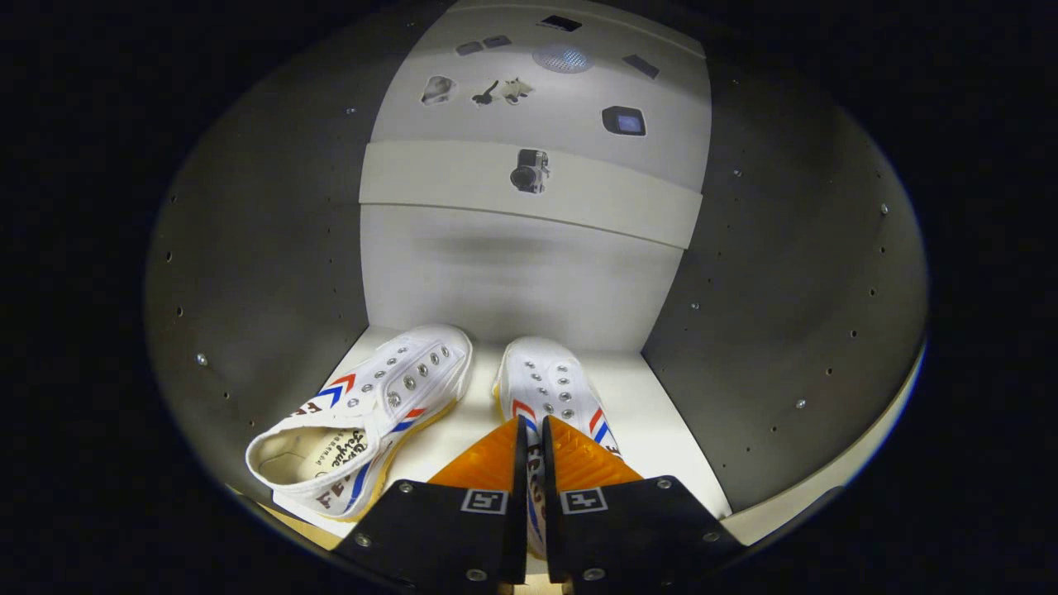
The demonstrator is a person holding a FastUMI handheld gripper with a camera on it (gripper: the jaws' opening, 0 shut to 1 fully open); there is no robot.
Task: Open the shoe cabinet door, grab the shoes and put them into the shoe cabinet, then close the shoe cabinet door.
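While the gripper (536, 430) reaches into the open shoe cabinet (248, 273), its two fingers stand narrow, pinched on the side wall of the right shoe (550, 384), which runs up between them. That white canvas shoe, with red and blue stripes and metal eyelets, sits on the cabinet floor (653, 413), toe pointing at the back wall (512, 273). Just to the left of it rests the left shoe (372, 405), the same kind, angled with its heel swung outward toward the cabinet's front edge and its open mouth showing. The toes of the two shoes lie near each other but apart.

Risks from here are judgements. If the fingers part while tilted, the right shoe may tip or slide sideways into the left shoe. Pulling back before fully letting go could drag the right shoe out toward the front edge. The left shoe's heel appears close to that edge, so it may block or catch the door when it swings shut. Whether the right shoe's heel clears the edge cannot be told; the fingers hide it.
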